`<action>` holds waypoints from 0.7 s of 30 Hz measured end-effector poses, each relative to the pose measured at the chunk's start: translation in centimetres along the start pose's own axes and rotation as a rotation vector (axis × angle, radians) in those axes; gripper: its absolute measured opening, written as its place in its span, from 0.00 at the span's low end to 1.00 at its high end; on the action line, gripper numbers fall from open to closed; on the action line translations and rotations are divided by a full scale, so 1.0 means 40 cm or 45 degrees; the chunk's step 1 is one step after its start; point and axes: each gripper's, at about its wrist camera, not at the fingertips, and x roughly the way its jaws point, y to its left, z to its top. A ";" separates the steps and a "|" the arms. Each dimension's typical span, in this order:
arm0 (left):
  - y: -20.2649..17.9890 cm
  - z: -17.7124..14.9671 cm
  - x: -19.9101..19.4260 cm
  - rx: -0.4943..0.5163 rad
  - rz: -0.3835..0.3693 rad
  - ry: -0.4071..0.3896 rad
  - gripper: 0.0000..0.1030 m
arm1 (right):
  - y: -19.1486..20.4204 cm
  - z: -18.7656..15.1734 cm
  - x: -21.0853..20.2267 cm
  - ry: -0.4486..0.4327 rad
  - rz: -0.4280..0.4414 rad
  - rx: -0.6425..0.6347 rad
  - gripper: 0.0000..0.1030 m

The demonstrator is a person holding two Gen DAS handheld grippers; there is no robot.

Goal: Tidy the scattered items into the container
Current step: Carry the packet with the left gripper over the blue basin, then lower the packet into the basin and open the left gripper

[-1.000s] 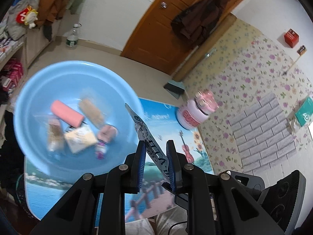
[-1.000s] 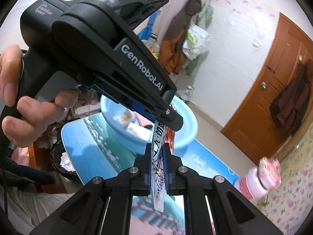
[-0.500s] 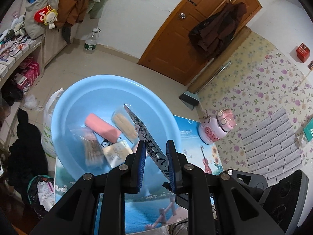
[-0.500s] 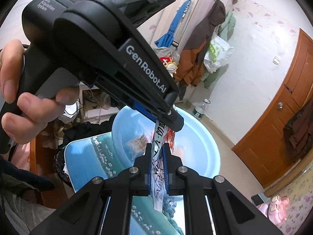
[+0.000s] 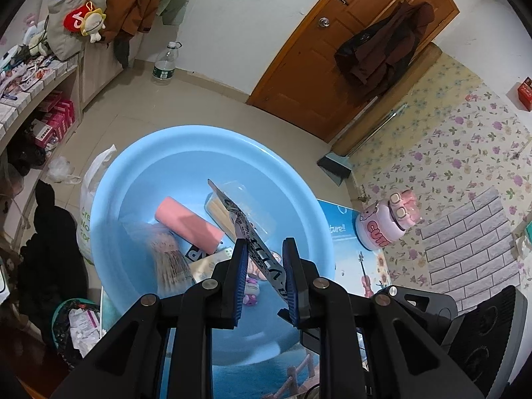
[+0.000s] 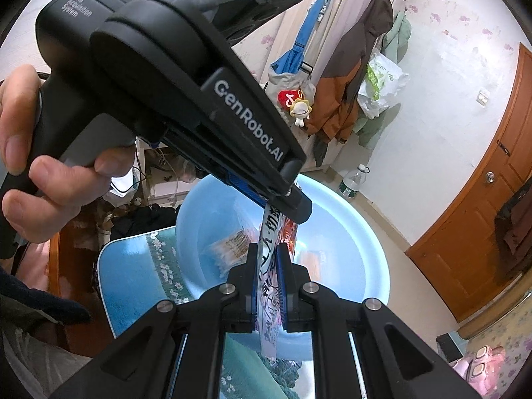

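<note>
**Both grippers hold one printed packet over the blue basin**

Floral wallpaper, a brown wooden door [image 5: 349,53] with a dark coat hung on it and beige floor tiles frame the scene, with a table [image 5: 352,242] covered in a blue seaside print below. At nine o'clock in the left wrist view, shelves [image 5: 30,99] carry small boxes, and a clear water bottle [image 5: 164,63] stands on the floor at eleven o'clock.

A round blue basin [image 5: 186,153] sits on the table in the middle. Inside it lie a pink roll [image 5: 188,221], a clear bag of pale sticks [image 5: 229,212] just beside it at its three o'clock, a blurred bag of brown sticks [image 5: 169,262] at its seven o'clock, and a few small packets partly hidden behind the fingers.

The left gripper [image 5: 266,276] is closed on a long printed packet [image 5: 247,232], which slants up toward eleven o'clock above the basin. In the right wrist view a hand [image 6: 43,163] grasps that gripper's black handle, and the right gripper [image 6: 267,282] is clamped on the lower part of the same packet, which stands nearly upright between the two tools, over the basin's near side.

A pink cartoon jar [image 5: 387,222] stands on the table at three o'clock, apart from the basin.
</note>
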 end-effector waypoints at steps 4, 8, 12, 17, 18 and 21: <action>-0.004 0.005 0.025 -0.009 0.014 0.018 0.18 | -0.011 -0.016 0.013 0.003 0.010 0.015 0.09; 0.003 0.003 0.047 -0.024 0.019 0.037 0.18 | -0.026 -0.027 0.028 0.010 0.025 0.039 0.09; 0.003 0.005 0.065 -0.033 0.024 0.048 0.18 | -0.037 -0.036 0.043 0.015 0.028 0.045 0.09; 0.011 0.005 0.082 -0.046 0.031 0.061 0.18 | -0.050 -0.047 0.055 0.018 0.035 0.048 0.09; 0.014 0.004 0.085 -0.050 0.033 0.064 0.18 | -0.053 -0.049 0.057 0.019 0.037 0.047 0.10; 0.023 0.000 0.095 -0.068 0.033 0.075 0.19 | -0.055 -0.051 0.065 0.024 0.040 0.041 0.10</action>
